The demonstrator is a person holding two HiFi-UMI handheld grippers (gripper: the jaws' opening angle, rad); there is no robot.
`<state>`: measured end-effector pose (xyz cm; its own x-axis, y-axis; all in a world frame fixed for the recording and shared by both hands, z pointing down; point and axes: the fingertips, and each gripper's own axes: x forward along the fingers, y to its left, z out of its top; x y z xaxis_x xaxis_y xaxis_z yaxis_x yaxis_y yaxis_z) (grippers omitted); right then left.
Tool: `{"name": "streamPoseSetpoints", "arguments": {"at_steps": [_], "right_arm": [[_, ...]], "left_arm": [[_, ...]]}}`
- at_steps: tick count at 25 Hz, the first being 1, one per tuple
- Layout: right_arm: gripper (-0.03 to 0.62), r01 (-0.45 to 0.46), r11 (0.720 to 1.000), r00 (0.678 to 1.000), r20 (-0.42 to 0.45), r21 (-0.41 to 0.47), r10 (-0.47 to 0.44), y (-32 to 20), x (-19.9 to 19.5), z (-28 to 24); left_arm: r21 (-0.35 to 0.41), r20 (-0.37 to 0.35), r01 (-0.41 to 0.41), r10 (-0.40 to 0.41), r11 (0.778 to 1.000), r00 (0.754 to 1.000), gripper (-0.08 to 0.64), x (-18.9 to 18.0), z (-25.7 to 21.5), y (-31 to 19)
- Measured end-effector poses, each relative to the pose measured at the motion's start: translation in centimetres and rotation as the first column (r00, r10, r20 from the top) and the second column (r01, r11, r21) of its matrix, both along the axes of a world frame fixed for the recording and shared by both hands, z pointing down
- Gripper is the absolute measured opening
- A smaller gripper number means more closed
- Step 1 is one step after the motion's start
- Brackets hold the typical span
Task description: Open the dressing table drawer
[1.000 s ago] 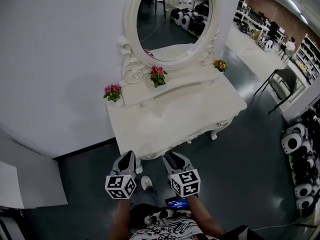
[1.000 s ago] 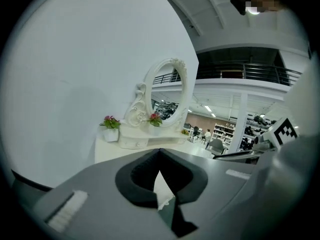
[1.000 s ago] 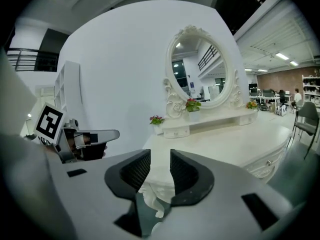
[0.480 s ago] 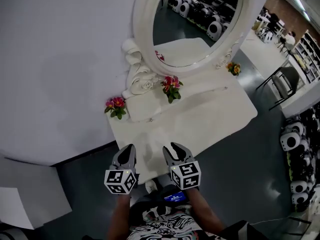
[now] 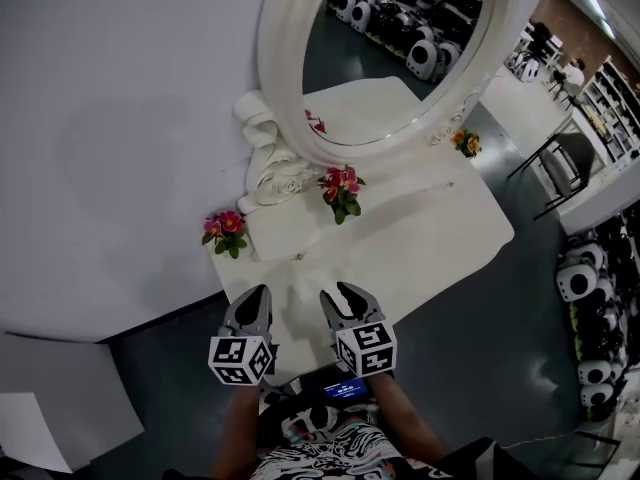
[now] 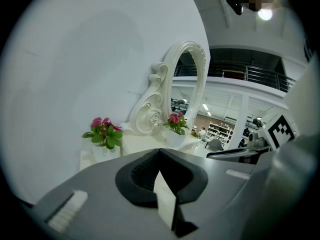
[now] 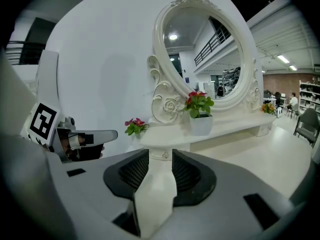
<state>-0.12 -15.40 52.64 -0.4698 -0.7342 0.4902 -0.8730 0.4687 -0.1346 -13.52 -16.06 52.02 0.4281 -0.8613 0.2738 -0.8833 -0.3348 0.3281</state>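
- Right gripper is held over the front edge of the dressing table, its jaws opening wide, with nothing pressed by the pads.
- A small drawer knob is framed in their gap, further ahead on the table's raised shelf; the drawer is seen shut.
- Left gripper is held just beside it, jaw tips together and empty.

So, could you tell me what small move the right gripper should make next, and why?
Probably ease the right gripper forward toward the small white drawer knob: its jaws are opening with nothing between them, and the knob sits ahead, in line with the gap.
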Motion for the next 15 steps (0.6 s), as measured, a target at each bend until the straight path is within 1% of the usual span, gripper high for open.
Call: {"name": "streamPoseSetpoints", "arguments": {"at_steps": [3, 8, 15], "right_arm": [[0.146, 0.015, 1.0, 1.0, -0.001, -0.014, -0.015, -0.8, -0.2, 0.7], [0.146, 0.046, 0.998, 0.999, -0.006, -0.041, -0.047, -2.1, -1.1, 2.4], [0.146, 0.073, 0.994, 0.997, -0.008, -0.086, -0.074, -4.3, -1.9, 4.8]], "left_arm": [[-0.018, 0.018, 0.009, -0.009, 1.0, 1.0, 0.002, 0.0, 0.6, -0.8], [-0.031, 0.02, 0.022, -0.022, 0.999, 1.0, 0.002, -0.1, 1.7, -2.1], [-0.091, 0.032, 0.033, -0.03, 0.995, 0.999, 0.002, -0.2, 4.4, -3.4]]}}
